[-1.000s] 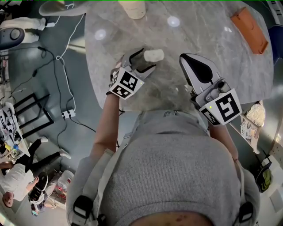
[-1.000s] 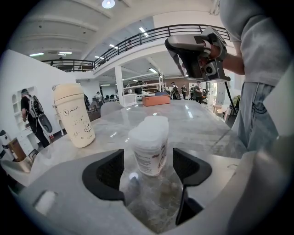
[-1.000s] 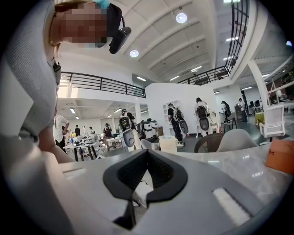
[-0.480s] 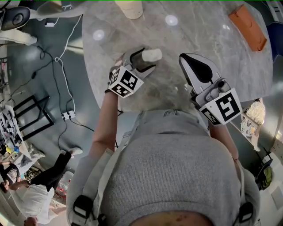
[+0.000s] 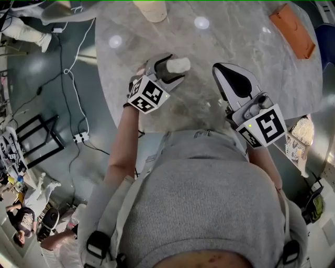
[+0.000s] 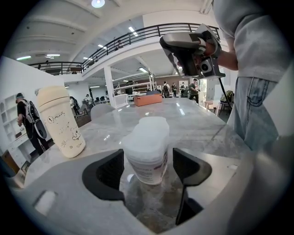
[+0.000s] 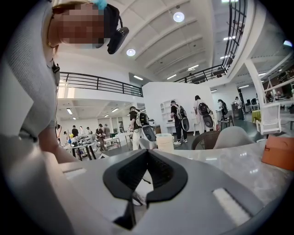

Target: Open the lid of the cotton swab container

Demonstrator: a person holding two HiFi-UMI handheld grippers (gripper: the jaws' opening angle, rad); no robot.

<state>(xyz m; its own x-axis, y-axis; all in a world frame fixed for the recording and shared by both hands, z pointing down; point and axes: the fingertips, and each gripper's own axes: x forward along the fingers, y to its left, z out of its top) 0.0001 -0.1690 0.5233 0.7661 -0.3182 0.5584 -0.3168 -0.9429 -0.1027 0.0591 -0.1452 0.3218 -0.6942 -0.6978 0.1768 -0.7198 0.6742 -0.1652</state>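
Note:
The cotton swab container (image 6: 148, 142) is a small translucent white tub with its lid on, standing upright on the grey marble table (image 5: 235, 31). My left gripper (image 5: 167, 71) is open around its lower part, with a black pad on either side and a thin gap showing at the right pad (image 6: 186, 165). From above, the container (image 5: 179, 65) sticks out past the left fingertips. My right gripper (image 5: 216, 68) hangs shut and empty to the right of it, apart from the container. In the right gripper view the jaws of the right gripper (image 7: 146, 153) meet with nothing between them.
A beige tumbler (image 6: 59, 121) stands at the table's far left side and shows as a beige tumbler (image 5: 152, 8) at the top of the head view. An orange box (image 5: 293, 34) lies at the far right. The table's near edge runs just under both grippers. Cables (image 5: 73, 78) trail on the floor at left.
The left gripper has rolled slightly around the container, which has stayed in place. The right gripper has not moved. People in the background have walked about.

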